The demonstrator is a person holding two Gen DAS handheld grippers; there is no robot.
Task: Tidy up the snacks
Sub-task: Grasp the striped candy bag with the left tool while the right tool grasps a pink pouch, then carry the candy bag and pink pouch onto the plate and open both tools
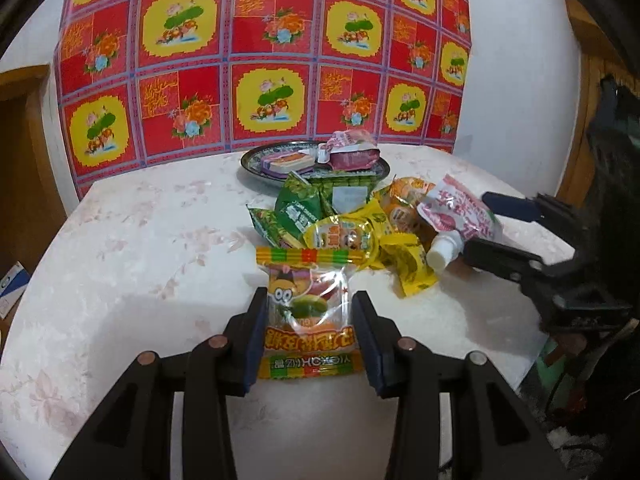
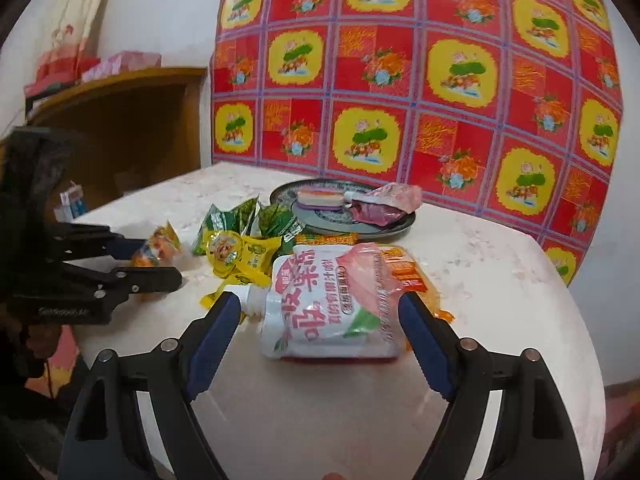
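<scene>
My left gripper (image 1: 310,304) is shut on a clear candy bag (image 1: 306,308) with striped seals, its pads pressing both sides; the same gripper (image 2: 160,260) and bag (image 2: 158,248) show at the left of the right wrist view. My right gripper (image 2: 320,308) is open, its pads on either side of a white and pink spouted drink pouch (image 2: 332,304) lying on the table; the same gripper (image 1: 492,224) and pouch (image 1: 460,216) show in the left wrist view. A pile of green, yellow and orange snack packets (image 1: 340,220) lies behind both.
A dark patterned plate (image 1: 256,164) at the back of the white table holds a boxed snack (image 1: 286,162) and a pink wrapped packet (image 1: 354,152). A red and yellow patterned cloth (image 1: 260,60) hangs behind. A wooden shelf (image 2: 120,128) stands left of the table.
</scene>
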